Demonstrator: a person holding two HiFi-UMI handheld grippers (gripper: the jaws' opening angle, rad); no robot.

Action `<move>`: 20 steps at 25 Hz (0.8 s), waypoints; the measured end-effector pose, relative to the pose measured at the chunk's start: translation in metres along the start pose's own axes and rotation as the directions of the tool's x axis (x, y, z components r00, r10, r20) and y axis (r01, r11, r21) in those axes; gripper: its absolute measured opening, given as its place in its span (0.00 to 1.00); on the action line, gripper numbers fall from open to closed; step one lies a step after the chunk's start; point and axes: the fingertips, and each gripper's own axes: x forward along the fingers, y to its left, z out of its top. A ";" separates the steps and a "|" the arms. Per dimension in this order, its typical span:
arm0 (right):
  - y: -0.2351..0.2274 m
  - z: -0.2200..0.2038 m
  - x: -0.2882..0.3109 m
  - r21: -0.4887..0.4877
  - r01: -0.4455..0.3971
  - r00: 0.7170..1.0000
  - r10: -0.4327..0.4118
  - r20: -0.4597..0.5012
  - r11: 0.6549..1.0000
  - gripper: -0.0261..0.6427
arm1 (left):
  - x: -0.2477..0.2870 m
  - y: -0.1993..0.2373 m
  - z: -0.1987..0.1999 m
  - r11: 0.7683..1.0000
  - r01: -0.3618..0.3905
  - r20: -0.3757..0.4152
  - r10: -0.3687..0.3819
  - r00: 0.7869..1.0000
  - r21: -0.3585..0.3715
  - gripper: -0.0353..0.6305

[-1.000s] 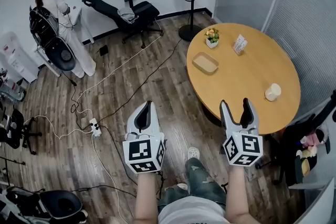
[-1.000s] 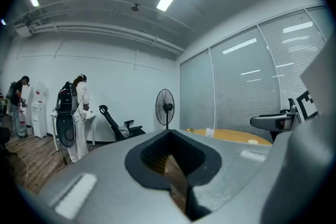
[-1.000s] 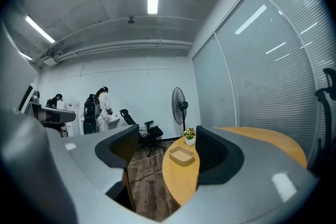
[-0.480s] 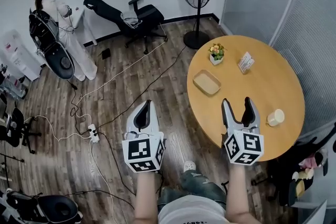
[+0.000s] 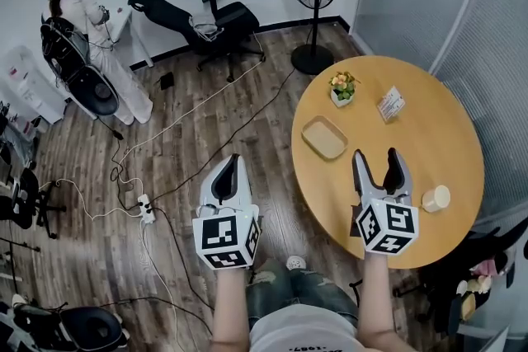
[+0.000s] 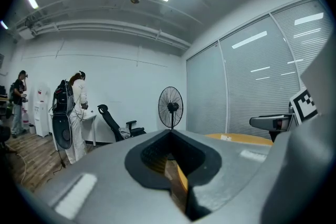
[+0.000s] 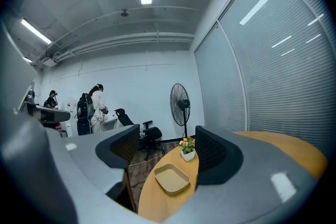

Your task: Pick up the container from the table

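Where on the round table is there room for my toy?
The biggest bare patch of the table lies on its right side, between the card stand and the cup. The near edge in front of the container is bare too. It is crowded at the far left, where flower pot, card stand and container sit close.

the container (image 5: pixel 323 137) (image 7: pixel 170 179) is a shallow tan rectangular tray with rounded corners, empty, lying flat and open side up near the round table's (image 5: pixel 429 136) left edge.
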 end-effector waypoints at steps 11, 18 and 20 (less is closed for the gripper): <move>-0.014 -0.015 0.041 0.003 0.019 0.999 -0.019 -0.050 1.000 0.53 | 0.046 0.002 -0.005 1.000 0.019 -0.028 -0.020 0.999 -0.010 0.06; -0.026 -0.017 0.086 0.004 0.049 0.997 -0.049 -0.055 0.999 0.53 | 0.107 0.006 -0.008 0.998 0.061 -0.039 -0.061 0.997 -0.006 0.06; -0.029 -0.015 0.099 0.005 0.064 0.997 -0.064 -0.052 0.998 0.53 | 0.125 0.008 -0.006 0.997 0.076 -0.040 -0.077 0.996 -0.006 0.06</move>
